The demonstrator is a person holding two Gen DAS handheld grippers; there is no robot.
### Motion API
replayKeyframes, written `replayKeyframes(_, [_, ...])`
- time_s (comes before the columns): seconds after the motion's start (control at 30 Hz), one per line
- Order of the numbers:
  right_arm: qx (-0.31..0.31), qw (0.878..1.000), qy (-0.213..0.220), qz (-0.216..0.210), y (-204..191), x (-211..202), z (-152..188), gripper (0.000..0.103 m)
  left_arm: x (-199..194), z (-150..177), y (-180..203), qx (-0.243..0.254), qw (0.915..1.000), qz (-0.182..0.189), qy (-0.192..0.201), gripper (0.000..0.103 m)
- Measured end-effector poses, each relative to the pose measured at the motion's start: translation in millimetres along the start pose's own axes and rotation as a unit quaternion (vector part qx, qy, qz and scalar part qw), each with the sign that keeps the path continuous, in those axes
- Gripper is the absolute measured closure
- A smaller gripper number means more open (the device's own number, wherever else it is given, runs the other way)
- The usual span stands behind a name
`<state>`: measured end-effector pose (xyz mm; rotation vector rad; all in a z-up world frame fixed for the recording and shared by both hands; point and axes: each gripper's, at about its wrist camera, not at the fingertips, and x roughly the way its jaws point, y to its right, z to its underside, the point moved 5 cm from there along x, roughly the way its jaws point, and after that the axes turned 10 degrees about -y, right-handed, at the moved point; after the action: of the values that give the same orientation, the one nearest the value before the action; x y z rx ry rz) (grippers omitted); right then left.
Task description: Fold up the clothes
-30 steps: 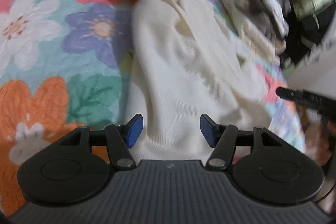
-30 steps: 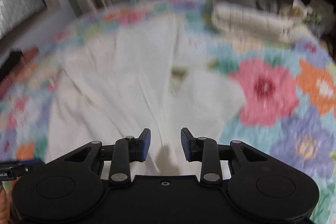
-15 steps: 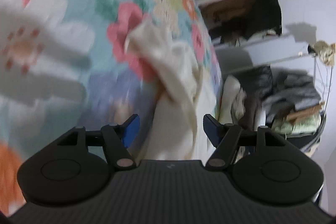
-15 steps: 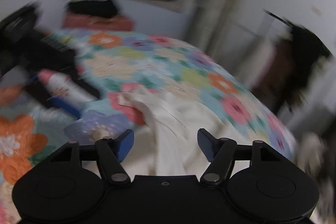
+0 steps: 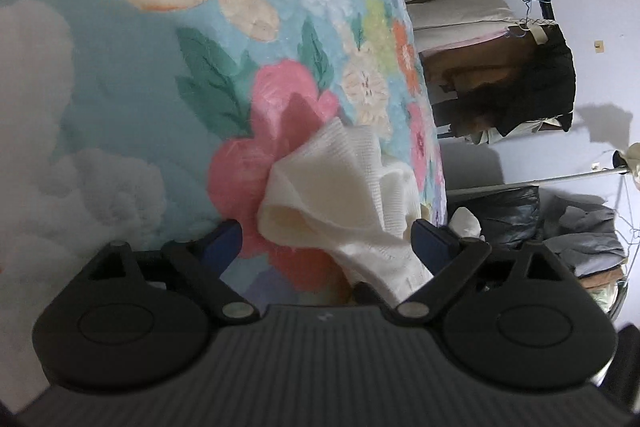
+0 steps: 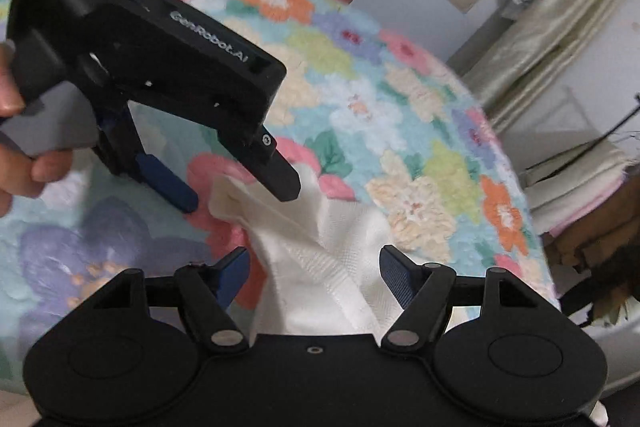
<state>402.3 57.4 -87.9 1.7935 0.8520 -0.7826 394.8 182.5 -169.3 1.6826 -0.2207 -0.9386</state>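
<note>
A cream knit garment lies on a floral quilt (image 5: 152,75), and its narrow bunched end (image 5: 340,187) points away from me. My left gripper (image 5: 328,241) hovers low over that end. Its jaws are opening, with the cloth between the blue pads but not pressed. In the right wrist view the same end (image 6: 320,239) runs up between the fingers of my right gripper (image 6: 315,267), which stands open with its pads clear of the fabric. There the left gripper (image 6: 236,187), held by a hand (image 6: 24,163), straddles the tip of the cloth just ahead.
The quilt (image 6: 400,99) covers the bed to its far edge. A clothes rack with hanging garments (image 5: 500,99) and a heap of clothes (image 5: 580,239) stand beyond the bed on the right. Curtains (image 6: 540,27) and stacked textiles (image 6: 572,179) line the wall.
Both grippers have swung from the garment's broad body to its narrow end and rolled. Both jaws have widened. The left gripper has come into the right wrist view.
</note>
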Motion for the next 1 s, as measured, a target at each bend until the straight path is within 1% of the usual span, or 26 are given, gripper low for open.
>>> replayKeyframes(0.03, [-0.004,1.000,-0.011,-0.009,0.2,6.9,-0.2,0.028,0.3,-0.8,1.3,0.008,0.9999,0.009,-0.003,0.015])
replayKeyframes(0.07, [-0.008,1.000,-0.022,-0.018,0.3,13.8,-0.4,0.038,0.9,0.0,4.7,0.026,0.9994,0.017,-0.015,0.030])
replayKeyframes(0.1, [-0.009,0.999,-0.029,-0.017,-2.6,17.6,4.8,0.061,1.7,2.1,7.0,0.031,0.9989,0.019,-0.029,0.049])
replayKeyframes(0.13, [-0.003,0.999,-0.034,-0.021,-2.2,21.1,6.2,0.078,2.5,4.2,9.2,0.036,0.9982,0.022,-0.043,0.049])
replayKeyframes(0.17, [0.016,0.999,-0.034,-0.032,-2.4,20.0,9.4,0.095,1.7,5.2,12.8,0.041,0.9979,0.024,-0.043,0.049])
replayKeyframes(0.23, [0.086,0.995,-0.006,-0.049,9.8,11.7,14.6,0.095,-2.2,7.5,22.6,0.059,0.9973,0.024,-0.037,0.049])
replayKeyframes(0.27, [0.129,0.990,0.006,-0.052,16.8,4.6,20.8,0.095,-5.3,9.0,28.9,0.071,0.9969,0.020,-0.030,0.048])
replayKeyframes(0.3, [0.186,0.980,0.021,-0.072,26.5,-4.1,29.5,0.095,-8.4,10.4,35.1,0.083,0.9962,0.015,-0.023,0.045])
replayKeyframes(0.33, [0.243,0.965,0.036,-0.093,36.6,-12.9,38.1,0.095,-10.5,12.3,43.4,0.104,0.9944,0.003,-0.016,0.044])
replayKeyframes(0.37, [0.296,0.946,0.052,-0.119,50.0,-20.5,49.9,0.095,-12.0,14.7,50.1,0.126,0.9918,-0.012,-0.015,0.042])
replayKeyframes(0.4, [0.348,0.924,0.067,-0.144,63.9,-28.1,61.7,0.095,-10.8,18.1,56.2,0.151,0.9879,-0.030,-0.020,0.039])
replayKeyframes(0.43, [0.379,0.910,0.077,-0.150,77.3,-32.5,72.7,0.095,-10.3,21.0,55.1,0.156,0.9867,-0.038,-0.025,0.039])
replayKeyframes(0.5, [0.440,0.880,0.091,-0.155,105.6,-41.0,96.5,0.095,-9.6,26.6,52.2,0.163,0.9847,-0.053,-0.034,0.039])
replayKeyframes(0.57, [0.498,0.848,0.100,-0.151,131.5,-49.5,122.1,0.095,-4.0,30.0,45.2,0.156,0.9852,-0.055,-0.043,0.039])
replayKeyframes(0.6, [0.525,0.831,0.104,-0.150,143.0,-52.5,134.6,0.095,0.0,30.8,42.7,0.157,0.9842,-0.066,-0.049,0.039])
replayKeyframes(0.67, [0.563,0.808,0.107,-0.137,165.1,-48.6,150.8,0.095,-0.2,36.0,38.5,0.173,0.9795,-0.091,-0.050,0.039])
replayKeyframes(0.7, [0.571,0.805,0.108,-0.117,171.5,-54.5,160.0,0.095,0.4,37.0,39.7,0.180,0.9778,-0.096,-0.047,0.039])
replayKeyframes(0.77, [0.577,0.807,0.103,-0.073,186.3,-54.7,169.5,0.095,3.1,38.7,42.1,0.192,0.9753,-0.098,-0.046,0.039])
replayKeyframes(0.83, [0.575,0.813,0.085,-0.013,194.4,-57.0,182.8,0.095,3.3,41.4,44.6,0.200,0.9739,-0.097,-0.048,0.039])
replayKeyframes(0.87, [0.573,0.816,0.075,0.001,195.4,-56.7,189.3,0.096,4.2,43.4,45.9,0.208,0.9715,-0.103,-0.048,0.039])
replayKeyframes(0.9, [0.573,0.817,0.064,0.013,197.6,-52.5,196.1,0.096,5.2,45.5,47.3,0.217,0.9689,-0.109,-0.048,0.039])
replayKeyframes(1.0, [0.599,0.799,0.054,0.006,197.4,-33.1,221.9,0.096,10.8,51.5,50.7,0.245,0.9594,-0.131,-0.049,0.038])
